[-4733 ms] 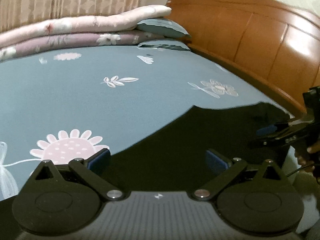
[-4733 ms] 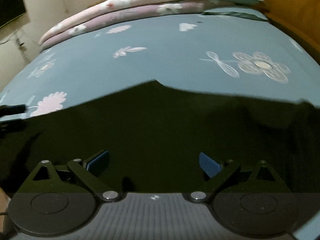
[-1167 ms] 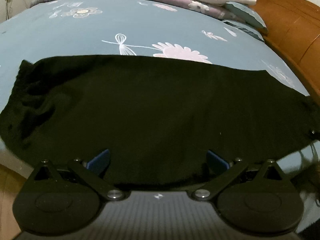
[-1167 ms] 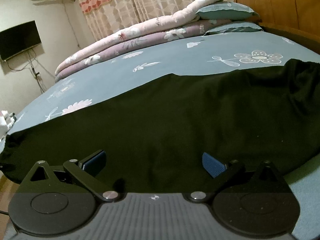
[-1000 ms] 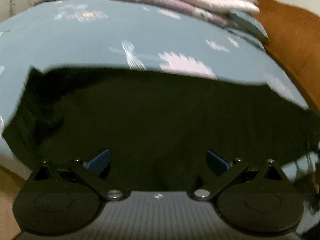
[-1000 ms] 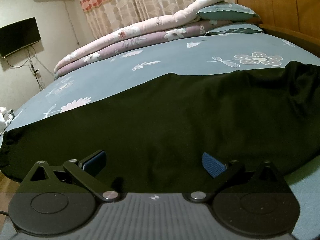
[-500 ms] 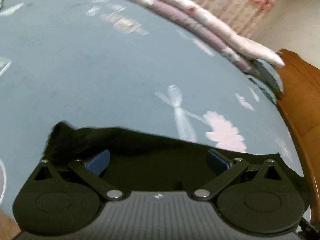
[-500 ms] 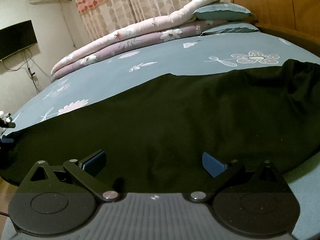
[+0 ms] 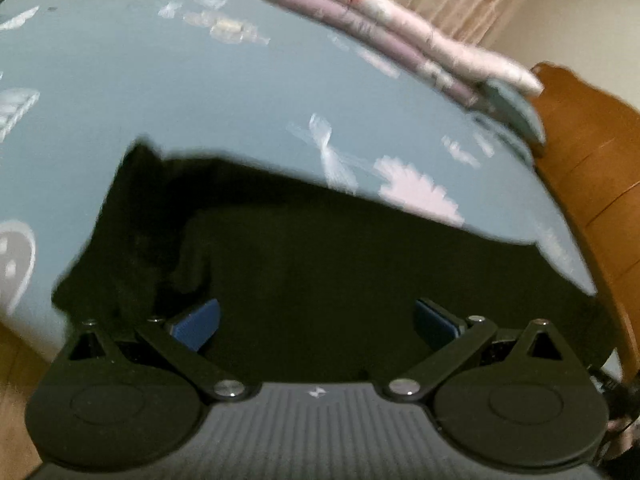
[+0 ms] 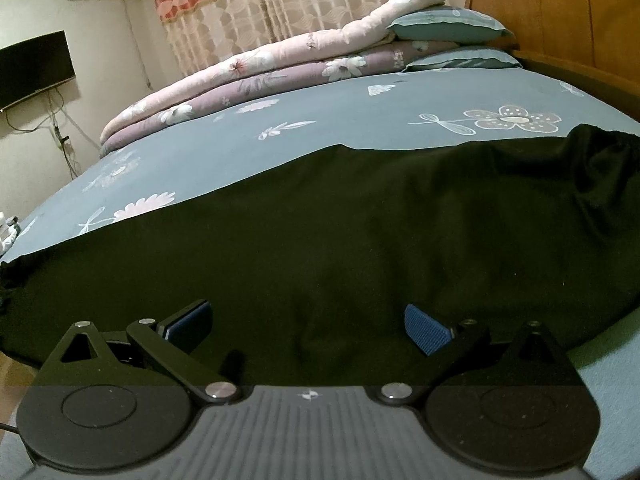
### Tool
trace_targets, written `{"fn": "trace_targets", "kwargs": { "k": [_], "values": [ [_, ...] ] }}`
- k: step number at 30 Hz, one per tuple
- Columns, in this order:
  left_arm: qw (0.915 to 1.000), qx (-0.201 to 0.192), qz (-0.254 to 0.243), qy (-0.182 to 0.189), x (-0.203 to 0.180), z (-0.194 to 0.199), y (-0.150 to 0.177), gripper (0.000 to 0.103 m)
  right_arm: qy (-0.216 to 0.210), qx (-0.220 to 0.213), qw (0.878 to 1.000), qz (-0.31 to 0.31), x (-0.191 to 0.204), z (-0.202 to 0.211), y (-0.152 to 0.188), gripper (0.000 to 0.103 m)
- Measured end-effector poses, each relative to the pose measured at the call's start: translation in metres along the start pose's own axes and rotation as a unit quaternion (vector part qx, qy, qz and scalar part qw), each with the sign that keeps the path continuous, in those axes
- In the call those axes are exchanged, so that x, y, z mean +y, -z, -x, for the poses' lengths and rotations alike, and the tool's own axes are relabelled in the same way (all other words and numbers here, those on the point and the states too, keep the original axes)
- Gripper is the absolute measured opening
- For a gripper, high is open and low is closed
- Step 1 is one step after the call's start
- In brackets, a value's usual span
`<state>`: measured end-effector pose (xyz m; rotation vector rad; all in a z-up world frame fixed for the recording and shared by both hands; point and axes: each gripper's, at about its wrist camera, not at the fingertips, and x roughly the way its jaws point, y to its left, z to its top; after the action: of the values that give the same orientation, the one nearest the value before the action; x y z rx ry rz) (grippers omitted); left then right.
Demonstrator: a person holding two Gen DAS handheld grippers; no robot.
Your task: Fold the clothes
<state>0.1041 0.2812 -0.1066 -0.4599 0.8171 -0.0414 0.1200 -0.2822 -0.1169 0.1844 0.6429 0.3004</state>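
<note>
Lying spread across the floral blue bed (image 10: 320,140), a black garment (image 10: 360,240) fills both views as the left hand-held gripper (image 9: 316,320) and right hand-held gripper (image 10: 306,322) hover above it, fingers parted, grasping nothing

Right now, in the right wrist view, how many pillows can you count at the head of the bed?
2: the upper pillow sits on the folded quilts; the lower pillow lies beneath, beside the headboard. More may be hidden.

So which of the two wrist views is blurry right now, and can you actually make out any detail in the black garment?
Left wrist view: motion-smeared, the bedsheet prints and folded quilts streaked. Right wrist view: sharp, with crisp flower prints and curtain. In both, the black garment reads as a nearly flat dark mass under dim warm light; only faint wrinkles show near its right end. Fisheye bends the bed edges in both.
</note>
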Motion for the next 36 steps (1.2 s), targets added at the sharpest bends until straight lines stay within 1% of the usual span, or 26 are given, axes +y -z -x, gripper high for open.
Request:
{"fn": "trace_targets", "kwargs": {
  "k": [1,4,7,9,12,15,17,21,24,28,32,36],
  "values": [
    [1.0,0.003,-0.003,-0.004,-0.001,-0.001,0.006,0.102,0.0,0.0,1.0,0.0,0.0,0.0,0.0,0.103],
    [0.9998,-0.003,-0.01,-0.014,-0.004,0.008,0.018,0.102,0.001,0.0,1.0,0.002,0.0,0.0,0.001,0.103],
    [0.9996,-0.015,-0.021,-0.009,-0.008,0.019,0.022,0.102,0.003,0.002,1.0,0.006,0.001,0.0,0.001,0.103],
    [0.9994,-0.019,-0.027,-0.009,-0.008,0.018,0.023,0.102,0.006,0.002,1.0,0.009,0.002,-0.001,0.001,0.103],
    [0.9998,-0.013,-0.012,-0.013,0.001,0.014,0.024,0.102,0.009,0.004,1.0,0.014,0.004,-0.001,0.001,0.103],
    [0.9997,-0.023,0.001,-0.002,0.006,0.022,0.026,0.102,0.012,0.007,1.0,0.019,0.005,-0.002,0.001,0.103],
    [0.9993,-0.036,0.005,0.003,0.006,0.031,0.028,0.102,0.018,0.013,0.999,0.026,0.007,-0.004,0.001,0.103],
    [0.9978,-0.065,0.013,0.005,0.006,0.047,0.036,0.102,0.047,0.025,0.996,0.071,0.021,-0.01,0.004,0.103],
    [0.9967,-0.075,0.027,0.011,0.009,0.051,0.044,0.102,0.069,0.032,0.992,0.101,0.03,-0.014,0.006,0.103],
    [0.9951,-0.086,0.041,0.028,0.014,0.054,0.048,0.102,0.068,0.045,0.992,0.096,0.03,-0.013,-0.001,0.103],
    [0.9939,-0.09,0.024,0.059,0.009,0.054,0.042,0.102,0.076,0.072,0.989,0.101,0.039,-0.012,-0.016,0.103],
    [0.9927,-0.078,0.006,0.092,-0.002,0.039,0.037,0.102,0.055,0.056,0.992,0.1,0.059,-0.006,-0.032,0.103]
  ]
}}
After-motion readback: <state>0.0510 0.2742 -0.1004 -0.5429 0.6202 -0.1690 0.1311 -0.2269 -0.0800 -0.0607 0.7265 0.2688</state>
